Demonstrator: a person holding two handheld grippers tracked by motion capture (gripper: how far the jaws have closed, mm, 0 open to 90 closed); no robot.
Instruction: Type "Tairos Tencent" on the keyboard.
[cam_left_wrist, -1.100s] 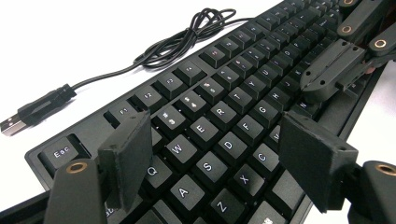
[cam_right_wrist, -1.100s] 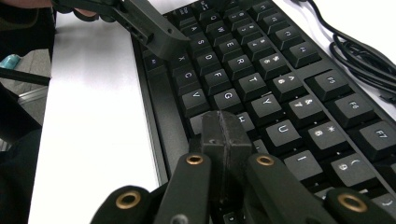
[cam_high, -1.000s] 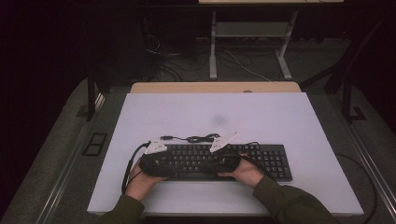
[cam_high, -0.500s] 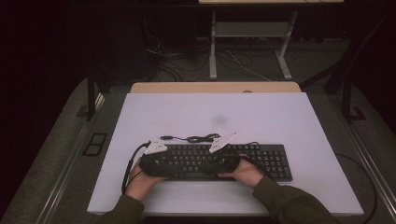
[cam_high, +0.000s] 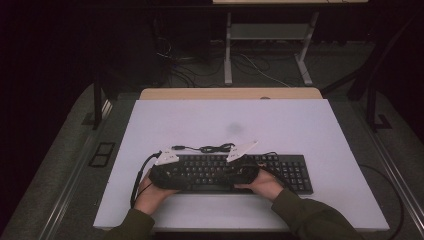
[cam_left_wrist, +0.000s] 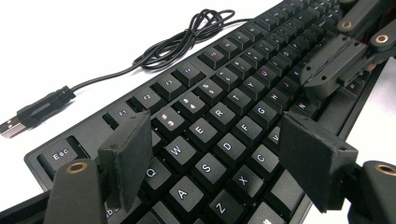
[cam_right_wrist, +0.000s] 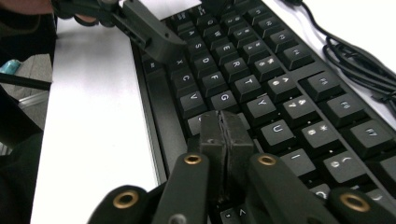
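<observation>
Keyboard (cam_high: 240, 172) work is under way near the front edge of the white table (cam_high: 310, 125): a person leans in with a gripper in each hand, both hovering low over the letter keys. The right gripper (cam_right_wrist: 225, 126) has its jaws pinched flat together with nothing between them, and its tip sits over the row around H and J, so it looks set to press a key like a fingertip. The left gripper (cam_left_wrist: 215, 140) stands with its jaws apart, released and empty, straddling the left-hand letters without touching them.

To do this press well, I would bring the closed tip straight down onto the centre of a single cap, since the tip is nearly as broad as a key and could catch a neighbour. The left one is best kept clear of the caps.

It is a full-size black board with white legends, lying square to the table edge, number pad at the person's right. Its black cable (cam_left_wrist: 187, 39) is unplugged and lies bunched just behind it, the USB plug (cam_left_wrist: 28, 116) resting on the table.
</observation>
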